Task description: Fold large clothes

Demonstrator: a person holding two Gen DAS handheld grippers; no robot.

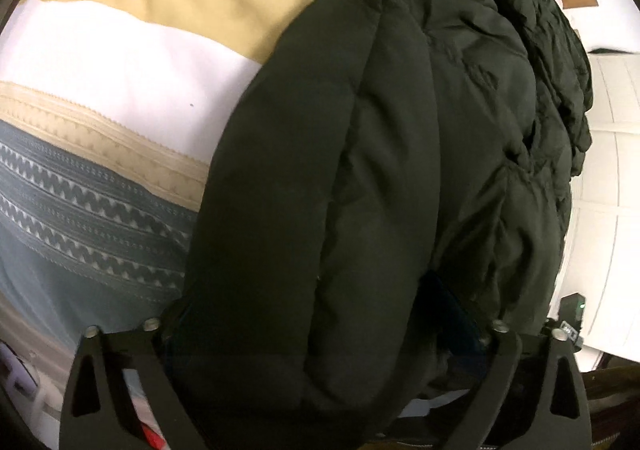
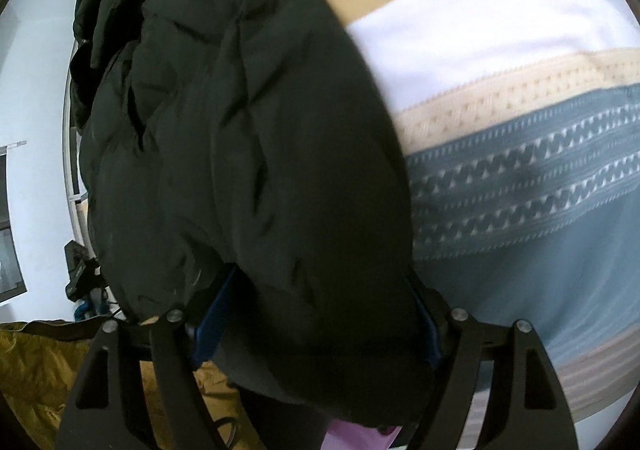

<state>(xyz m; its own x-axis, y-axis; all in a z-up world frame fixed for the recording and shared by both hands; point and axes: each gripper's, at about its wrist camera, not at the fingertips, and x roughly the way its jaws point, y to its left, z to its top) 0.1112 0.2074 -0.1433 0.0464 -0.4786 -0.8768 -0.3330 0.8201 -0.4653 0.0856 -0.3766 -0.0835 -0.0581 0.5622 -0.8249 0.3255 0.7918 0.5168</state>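
A dark puffy jacket (image 1: 400,178) fills the centre and right of the left wrist view, running from the lower middle up to the upper right. The left gripper (image 1: 324,334) is clamped on a thick fold of it, the padding bulging between its 2 fingers at the bottom of the frame. Behind, at the left, lies a striped blanket (image 1: 100,62) with tan, white and grey-blue zigzag bands.

In the right wrist view the jacket (image 2: 240,138) covers the left and centre, and the right gripper (image 2: 316,318) grips another bunched fold, blue pads (image 2: 210,324) pressing into the fabric. The blanket (image 2: 520,98) spreads across the right. A mustard-yellow cloth (image 2: 36,378) sits at the lower left.
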